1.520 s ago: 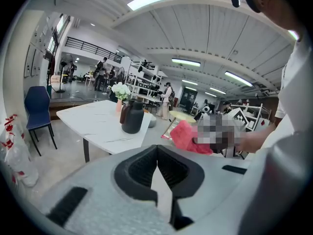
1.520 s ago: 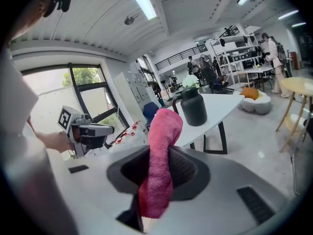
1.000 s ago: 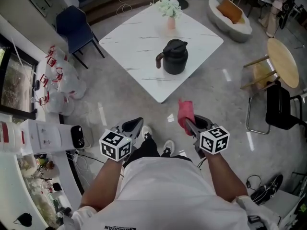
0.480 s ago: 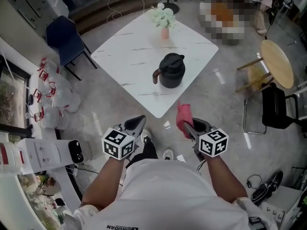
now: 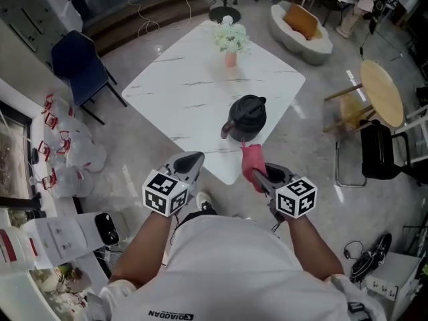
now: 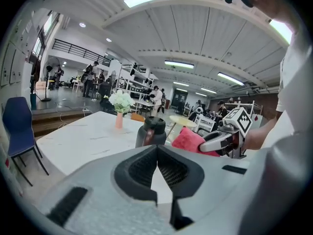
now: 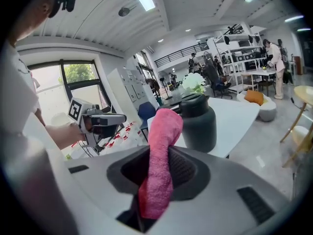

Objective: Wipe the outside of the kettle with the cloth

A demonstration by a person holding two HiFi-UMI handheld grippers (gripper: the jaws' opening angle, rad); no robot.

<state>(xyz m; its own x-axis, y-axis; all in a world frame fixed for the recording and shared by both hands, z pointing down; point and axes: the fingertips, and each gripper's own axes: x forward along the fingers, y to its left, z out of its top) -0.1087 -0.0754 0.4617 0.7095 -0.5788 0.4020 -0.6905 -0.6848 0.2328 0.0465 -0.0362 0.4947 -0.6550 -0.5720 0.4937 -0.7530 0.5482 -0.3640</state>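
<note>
Closer to the kettle [image 5: 246, 118] than before, the right gripper [image 5: 258, 175] clamps the cloth [image 5: 252, 163]; the left gripper [image 5: 194, 159] is closed, empty. Kettle stands at the table's [image 5: 174, 92] near corner, untouched; all wiping remains

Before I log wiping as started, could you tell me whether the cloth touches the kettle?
Apart: in the left gripper view a strip of background separates the cloth from the kettle.
</note>
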